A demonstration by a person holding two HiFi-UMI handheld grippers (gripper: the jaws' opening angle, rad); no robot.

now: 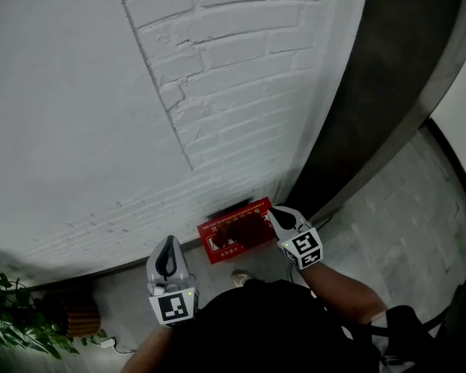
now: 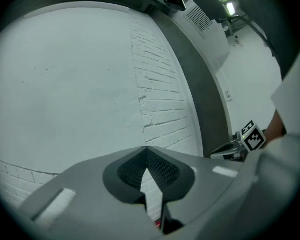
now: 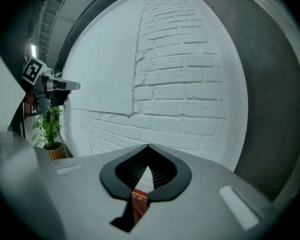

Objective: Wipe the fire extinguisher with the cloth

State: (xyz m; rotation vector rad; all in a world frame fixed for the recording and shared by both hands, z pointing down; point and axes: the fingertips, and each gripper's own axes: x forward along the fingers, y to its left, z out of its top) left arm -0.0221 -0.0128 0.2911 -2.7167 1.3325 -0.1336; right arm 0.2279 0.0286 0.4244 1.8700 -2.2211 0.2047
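One red box (image 1: 217, 245), edge hidden behind closed right claw (image 1: 274, 213)

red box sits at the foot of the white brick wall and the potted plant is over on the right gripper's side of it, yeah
Not quite. The red box does sit at the foot of the white brick wall, but the potted plant is on the side of the left gripper, not the right one. The head view shows it in its lower left corner.

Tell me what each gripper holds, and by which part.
Nothing is held. The left gripper and the right gripper are both shut, tips together, with nothing between the jaws.
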